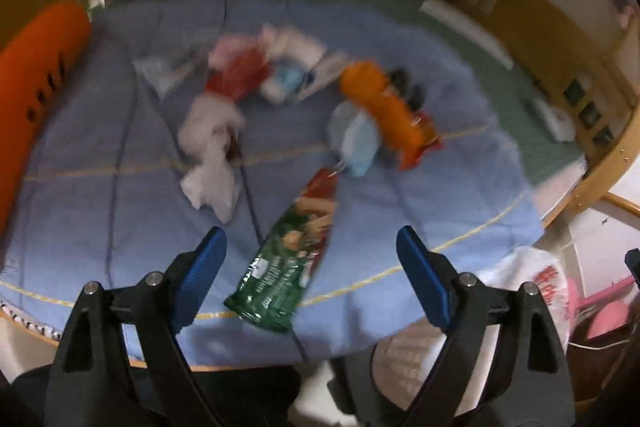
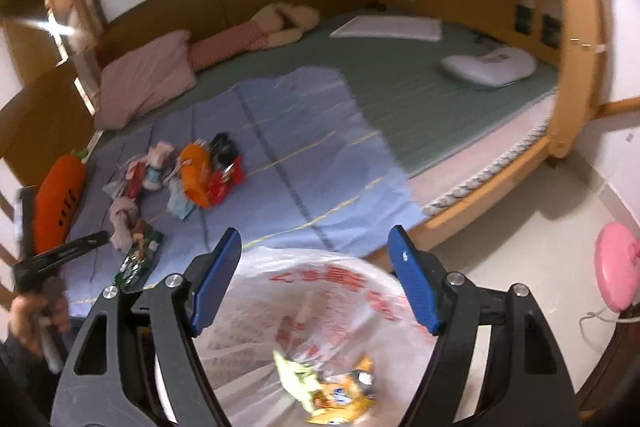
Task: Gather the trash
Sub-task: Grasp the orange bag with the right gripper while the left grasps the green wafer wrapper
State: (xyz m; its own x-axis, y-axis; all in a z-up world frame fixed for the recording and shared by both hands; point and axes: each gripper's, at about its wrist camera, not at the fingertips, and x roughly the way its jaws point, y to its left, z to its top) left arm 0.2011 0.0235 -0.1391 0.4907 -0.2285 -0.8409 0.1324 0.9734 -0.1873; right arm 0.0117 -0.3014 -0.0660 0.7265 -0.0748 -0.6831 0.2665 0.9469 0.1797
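Observation:
Trash lies scattered on a blue blanket (image 1: 100,211) on the bed. A green snack wrapper (image 1: 286,263) lies nearest, just ahead of my open, empty left gripper (image 1: 310,247). Behind it are white tissues (image 1: 210,151), an orange bag (image 1: 384,107), a light blue wrapper (image 1: 358,143) and a red wrapper (image 1: 240,75). My right gripper (image 2: 316,251) is open and empty above a bin lined with a white plastic bag (image 2: 320,307) that holds yellow and orange wrappers (image 2: 332,383). The green wrapper (image 2: 138,259) and the orange bag (image 2: 196,171) also show in the right wrist view.
An orange carrot plush (image 1: 36,83) lies at the blanket's left edge. A pink pillow (image 2: 148,83), a striped plush (image 2: 248,35) and a white scale (image 2: 488,67) are on the green mat. A pink round object (image 2: 616,275) is on the floor at right.

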